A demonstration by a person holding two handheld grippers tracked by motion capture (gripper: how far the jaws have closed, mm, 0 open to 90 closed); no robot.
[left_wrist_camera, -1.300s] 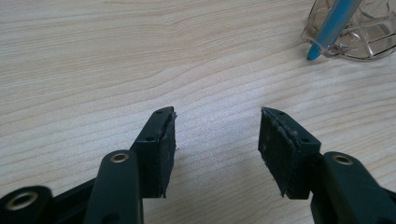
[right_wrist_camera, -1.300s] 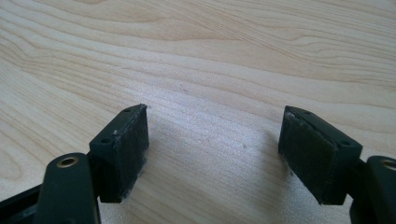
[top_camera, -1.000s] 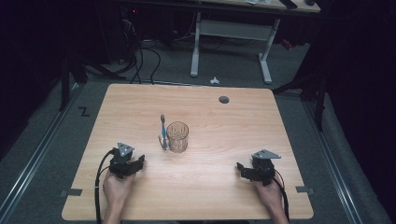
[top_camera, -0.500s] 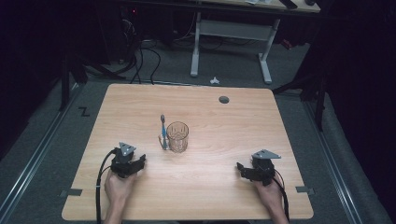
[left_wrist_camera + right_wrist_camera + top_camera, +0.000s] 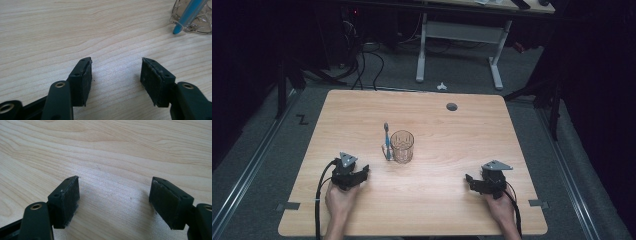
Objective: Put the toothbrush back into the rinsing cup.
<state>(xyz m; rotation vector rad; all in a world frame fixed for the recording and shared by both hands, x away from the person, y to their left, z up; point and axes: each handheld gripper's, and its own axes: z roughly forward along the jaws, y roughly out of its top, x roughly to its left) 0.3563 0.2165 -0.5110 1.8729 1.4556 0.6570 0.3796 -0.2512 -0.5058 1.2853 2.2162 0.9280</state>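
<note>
One glass tumbler (image 5: 402,146) and one blue toothbrush (image 5: 387,142) leaning on it stand ahead; my left gripper (image 5: 362,172), jaws just widening, and right gripper (image 5: 470,181) both gape empty.

A clear patterned drinking glass (image 5: 402,146) is standing upright mid-bench on the pale wooden bench (image 5: 437,210), a blue toothbrush (image 5: 387,142) leaning just beside it. The left tool (image 5: 357,176) and right tool (image 5: 473,183) are resting near the front edge, well apart, each in a hand.
</note>
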